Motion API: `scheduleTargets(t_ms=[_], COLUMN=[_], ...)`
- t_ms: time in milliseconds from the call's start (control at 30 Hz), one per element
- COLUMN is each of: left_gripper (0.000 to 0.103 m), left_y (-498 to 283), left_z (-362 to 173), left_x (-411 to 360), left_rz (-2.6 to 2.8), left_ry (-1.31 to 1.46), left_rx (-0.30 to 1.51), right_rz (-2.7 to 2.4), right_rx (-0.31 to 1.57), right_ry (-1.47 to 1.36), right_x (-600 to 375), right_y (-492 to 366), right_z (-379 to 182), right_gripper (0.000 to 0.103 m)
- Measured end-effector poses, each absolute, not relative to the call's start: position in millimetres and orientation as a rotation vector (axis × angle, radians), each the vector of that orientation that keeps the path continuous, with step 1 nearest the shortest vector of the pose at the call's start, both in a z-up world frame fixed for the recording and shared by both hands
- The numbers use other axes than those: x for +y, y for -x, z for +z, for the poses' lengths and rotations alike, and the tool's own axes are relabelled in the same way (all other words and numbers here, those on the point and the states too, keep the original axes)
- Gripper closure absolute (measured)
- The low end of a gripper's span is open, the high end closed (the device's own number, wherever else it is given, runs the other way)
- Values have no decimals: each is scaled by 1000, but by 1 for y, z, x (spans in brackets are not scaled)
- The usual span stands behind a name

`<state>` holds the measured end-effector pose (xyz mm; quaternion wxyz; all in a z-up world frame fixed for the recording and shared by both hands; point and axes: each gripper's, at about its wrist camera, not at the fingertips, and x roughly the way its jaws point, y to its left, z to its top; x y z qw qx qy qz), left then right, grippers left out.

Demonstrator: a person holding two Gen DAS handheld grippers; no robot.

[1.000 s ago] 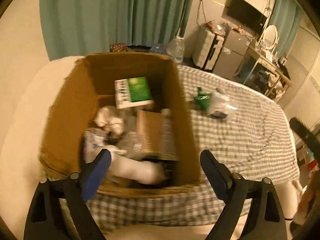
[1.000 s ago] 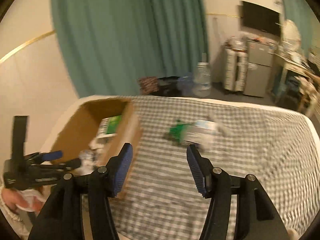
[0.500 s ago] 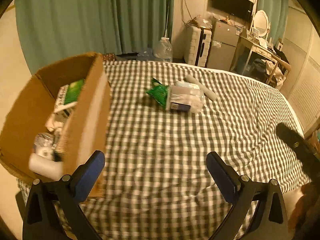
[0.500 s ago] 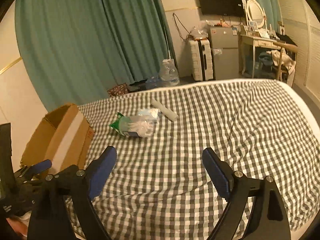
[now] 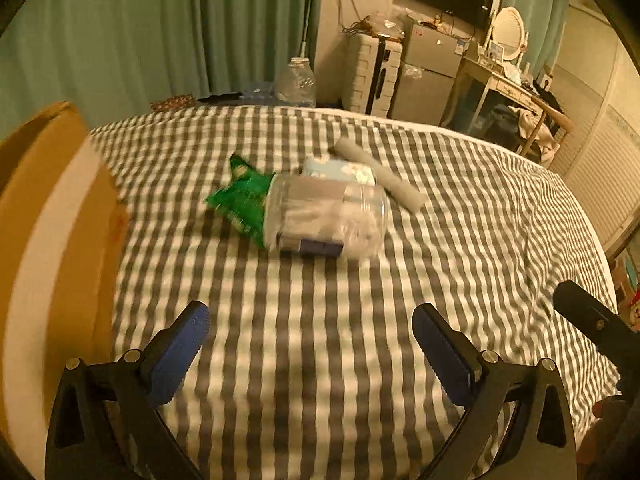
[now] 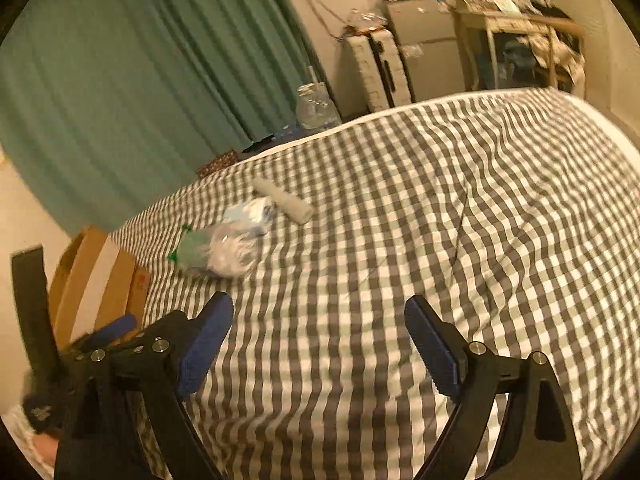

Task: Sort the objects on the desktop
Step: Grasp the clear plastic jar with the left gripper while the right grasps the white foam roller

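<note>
Hovering over the checked bed (image 5: pixel 320 360), left gripper (image 5: pixel 311 326) has jaws spread wide w/ nothing btwn them; right gripper (image 6: pixel 319 312) likewise wide apart & empty. Clear jar (image 5: pixel 326 220) lies on its side at frame centre, touching green packet (image 5: pixel 240 196) on its left; pale blue pack (image 5: pixel 340 168) & grey roll (image 5: pixel 380 174) just behind. Cardboard box (image 5: pixel 52 240) at left edge.
</note>
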<state>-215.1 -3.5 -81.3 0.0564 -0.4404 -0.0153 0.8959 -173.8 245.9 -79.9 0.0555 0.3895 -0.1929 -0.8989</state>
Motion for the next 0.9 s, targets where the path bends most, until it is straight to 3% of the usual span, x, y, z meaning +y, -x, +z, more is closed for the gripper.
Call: scheduleTargets(t_ms=[200,400,467,500,700,900], left_gripper=[0,1,13,13,13,13], left_y=[254,292,294,294,275,245], left_z=[-97,-116,-116,-116,-112,-110], left_x=[0,16,20,22,19,-15], left_rz=[2729,2752,2738,2735,2777,2836], left_ry=[1314,1321,1295,1284,1277,1395], left_rx=[-91,122,152,154,94,-83], right_rz=[-2732,-2726,-2711,-2702,-2607,-2511], right_rx=[-587,-543,-495,-450,-164,-58], right_ry=[-1185,-1135,-1116,-1114,-1058,-1072], right_x=[260,269,267,264,226,186], right_y=[189,216,229,239,302,342], right_z=[-83,-86,-89,-91,-98,-121], right_gripper=[15,15,15,16,45,48])
